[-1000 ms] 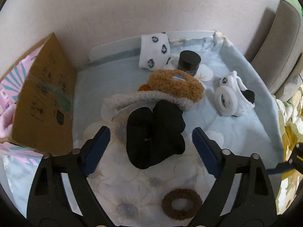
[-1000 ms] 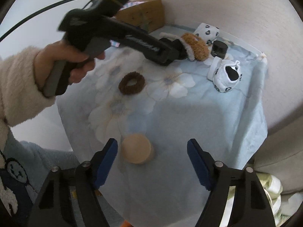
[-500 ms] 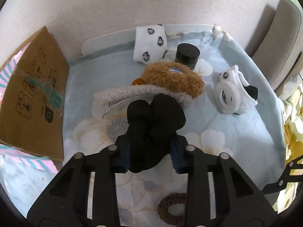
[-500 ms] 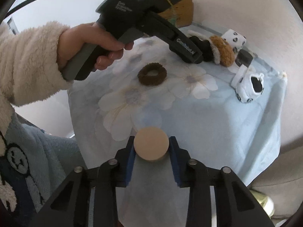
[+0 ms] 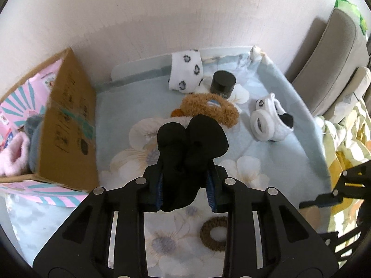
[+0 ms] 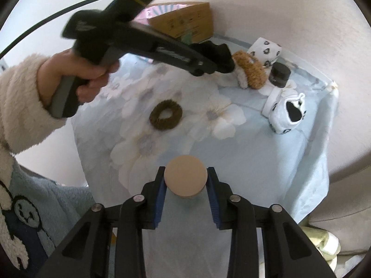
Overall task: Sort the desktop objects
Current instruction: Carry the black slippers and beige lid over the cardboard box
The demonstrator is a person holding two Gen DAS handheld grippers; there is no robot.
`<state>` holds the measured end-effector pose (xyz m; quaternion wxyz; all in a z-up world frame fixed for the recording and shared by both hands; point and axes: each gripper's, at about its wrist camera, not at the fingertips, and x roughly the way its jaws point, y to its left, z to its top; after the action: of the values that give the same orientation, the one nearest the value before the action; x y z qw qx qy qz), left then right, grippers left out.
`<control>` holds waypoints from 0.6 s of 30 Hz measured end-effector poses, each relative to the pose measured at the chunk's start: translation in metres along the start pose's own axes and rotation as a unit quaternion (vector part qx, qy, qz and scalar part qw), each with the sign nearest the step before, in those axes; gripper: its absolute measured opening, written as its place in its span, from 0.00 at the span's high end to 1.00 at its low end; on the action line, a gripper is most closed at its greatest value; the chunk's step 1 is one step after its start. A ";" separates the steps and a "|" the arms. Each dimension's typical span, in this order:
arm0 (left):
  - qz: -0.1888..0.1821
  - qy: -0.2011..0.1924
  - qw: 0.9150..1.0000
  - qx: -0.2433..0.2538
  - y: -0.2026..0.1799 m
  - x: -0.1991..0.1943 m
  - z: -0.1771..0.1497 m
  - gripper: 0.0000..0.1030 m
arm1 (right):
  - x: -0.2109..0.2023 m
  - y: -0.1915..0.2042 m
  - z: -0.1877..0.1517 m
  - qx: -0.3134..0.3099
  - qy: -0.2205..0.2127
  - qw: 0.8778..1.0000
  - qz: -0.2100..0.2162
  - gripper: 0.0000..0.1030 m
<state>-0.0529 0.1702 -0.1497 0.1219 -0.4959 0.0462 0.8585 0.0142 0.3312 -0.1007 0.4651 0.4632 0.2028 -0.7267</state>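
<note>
Left gripper [image 5: 185,185]: jaws clamped on black bundled fabric item [image 5: 192,139], held just in front of fuzzy brown headband [image 5: 213,106]. Right gripper [image 6: 186,197]: jaws clamped on round beige disc-shaped lid [image 6: 185,178], well apart from headband, nearer table edge.

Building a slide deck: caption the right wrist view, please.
Right tongs clamp a beige round lid over the floral tablecloth; left tongs grip a black sock.

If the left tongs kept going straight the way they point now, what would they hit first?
Probably the furry headbands just past the black cloth bundle that the left tongs hold, though depth is hard to judge.
</note>
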 end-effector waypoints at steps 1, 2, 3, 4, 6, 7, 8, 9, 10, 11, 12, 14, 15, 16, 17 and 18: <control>-0.002 0.000 1.000 0.001 -0.003 -0.004 -0.001 0.75 | -0.004 -0.001 0.004 0.009 -0.003 1.000 -0.001 0.70; -0.003 0.003 1.000 0.002 -0.002 -0.008 0.000 0.75 | -0.011 -0.010 0.009 0.014 -0.004 1.000 -0.003 0.70; -0.005 0.003 1.000 0.003 -0.004 -0.009 0.002 0.75 | -0.012 -0.016 0.013 0.019 -0.006 1.000 -0.007 0.70; -0.007 0.002 1.000 0.004 -0.003 -0.011 0.005 0.75 | -0.016 -0.017 0.016 0.025 -0.007 1.000 -0.011 0.70; -0.007 0.002 1.000 0.010 -0.001 -0.017 0.011 0.75 | -0.024 -0.018 0.025 0.041 -0.010 0.999 -0.018 0.70; -0.007 0.002 1.000 0.011 0.000 -0.022 0.013 0.75 | -0.025 -0.019 0.029 0.046 -0.011 0.999 -0.022 0.70; -0.008 0.000 1.000 0.013 0.003 -0.029 0.015 0.75 | -0.030 -0.019 0.035 0.052 -0.011 0.998 -0.028 0.70; -0.009 -0.001 1.000 0.015 0.006 -0.035 0.018 0.75 | -0.030 -0.019 0.041 0.056 -0.011 0.998 -0.035 0.70; -0.008 -0.003 1.000 0.018 0.008 -0.041 0.020 0.75 | -0.034 -0.019 0.046 0.059 -0.011 0.997 -0.040 0.70; -0.007 -0.006 1.000 0.020 0.010 -0.046 0.021 0.75 | -0.039 -0.019 0.053 0.061 -0.011 0.997 -0.048 0.70; -0.010 -0.008 1.000 0.024 0.012 -0.052 0.024 0.75 | -0.043 -0.020 0.056 0.062 -0.011 0.997 -0.053 0.70; -0.015 -0.011 0.999 0.032 0.017 -0.064 0.028 0.75 | -0.052 -0.021 0.066 0.070 -0.012 0.996 -0.062 0.70; -0.016 -0.011 0.999 0.037 0.018 -0.069 0.030 0.75 | -0.054 -0.022 0.071 0.075 -0.013 0.995 -0.066 0.70; -0.016 -0.010 0.999 0.040 0.020 -0.074 0.032 0.75 | -0.056 -0.024 0.077 0.081 -0.013 0.994 -0.072 0.70; -0.017 -0.010 0.999 0.042 0.023 -0.081 0.034 0.75 | -0.057 -0.025 0.084 0.087 -0.012 0.993 -0.083 0.70; -0.020 -0.012 0.999 0.042 0.025 -0.087 0.035 0.75 | -0.059 -0.026 0.089 0.092 -0.013 0.992 -0.089 0.70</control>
<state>-0.0476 0.1385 -0.0582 0.1602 -0.4807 0.0710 0.8592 -0.0431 0.3087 -0.0098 0.3561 0.4749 0.1694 -0.7868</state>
